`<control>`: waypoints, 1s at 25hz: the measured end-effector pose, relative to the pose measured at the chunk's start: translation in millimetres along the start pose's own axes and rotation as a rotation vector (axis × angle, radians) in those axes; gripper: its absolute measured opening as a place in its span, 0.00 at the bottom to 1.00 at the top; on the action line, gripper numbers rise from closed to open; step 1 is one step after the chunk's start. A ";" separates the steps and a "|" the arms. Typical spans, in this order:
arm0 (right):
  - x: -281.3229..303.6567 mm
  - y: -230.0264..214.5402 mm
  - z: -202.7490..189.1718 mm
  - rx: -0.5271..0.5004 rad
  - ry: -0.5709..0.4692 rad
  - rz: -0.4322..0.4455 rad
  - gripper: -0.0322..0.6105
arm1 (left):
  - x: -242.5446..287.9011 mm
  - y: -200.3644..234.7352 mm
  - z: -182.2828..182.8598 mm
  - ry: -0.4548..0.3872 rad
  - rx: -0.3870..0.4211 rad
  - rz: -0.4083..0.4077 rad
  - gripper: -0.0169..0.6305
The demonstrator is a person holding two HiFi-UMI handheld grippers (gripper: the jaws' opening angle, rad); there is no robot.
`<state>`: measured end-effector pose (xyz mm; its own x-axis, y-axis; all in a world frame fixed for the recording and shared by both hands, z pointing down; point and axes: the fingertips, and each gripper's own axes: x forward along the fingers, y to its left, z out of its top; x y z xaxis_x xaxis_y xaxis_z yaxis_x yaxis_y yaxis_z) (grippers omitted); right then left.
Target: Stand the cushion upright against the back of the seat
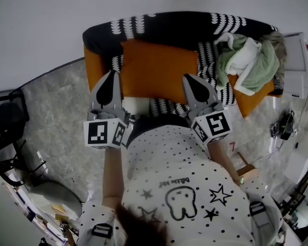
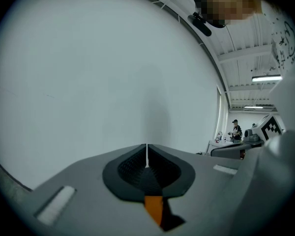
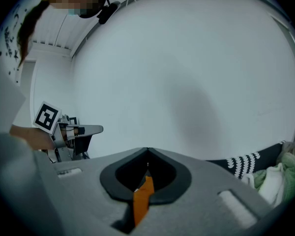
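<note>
Grip check: left tongs [image 1: 112, 76] and right tongs [image 1: 187, 81] each pinched shut on near corner of orange rectangular fabric cushion [image 1: 159, 68], mid-seat, just before black-and-white knitted seat back [image 1: 164, 22]. Best raise both corners evenly, lean top edge onto back, and avoid green-white cloth pile [image 1: 249, 60].

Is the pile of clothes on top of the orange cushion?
No, the pile of clothes lies beside the orange cushion, with a strip of black-and-white blanket between them.
</note>
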<state>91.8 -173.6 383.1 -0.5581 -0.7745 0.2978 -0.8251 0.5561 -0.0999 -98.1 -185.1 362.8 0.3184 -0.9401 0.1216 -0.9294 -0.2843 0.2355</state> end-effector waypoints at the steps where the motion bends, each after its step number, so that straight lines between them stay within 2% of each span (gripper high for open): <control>1: 0.2 -0.2 0.3 0.002 0.002 -0.001 0.04 | 1.6 0.4 -0.9 0.005 -0.004 -0.004 0.06; 12: -1.2 -9.5 -2.9 0.019 0.015 -0.028 0.04 | 16.2 7.0 -6.9 0.034 0.000 -0.015 0.08; 17: 0.2 -12.9 -7.7 0.029 0.028 -0.040 0.04 | 27.3 13.9 -21.7 0.072 0.016 -0.023 0.12; 25: 10.6 -18.3 -6.6 0.044 0.032 -0.045 0.04 | 47.0 29.0 -49.1 0.127 0.030 0.000 0.13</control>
<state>101.6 -190.0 394.3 -0.5175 -0.7883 0.3329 -0.8530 0.5063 -0.1270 -100.9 -228.2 422.8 0.3381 -0.9091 0.2434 -0.9339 -0.2919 0.2066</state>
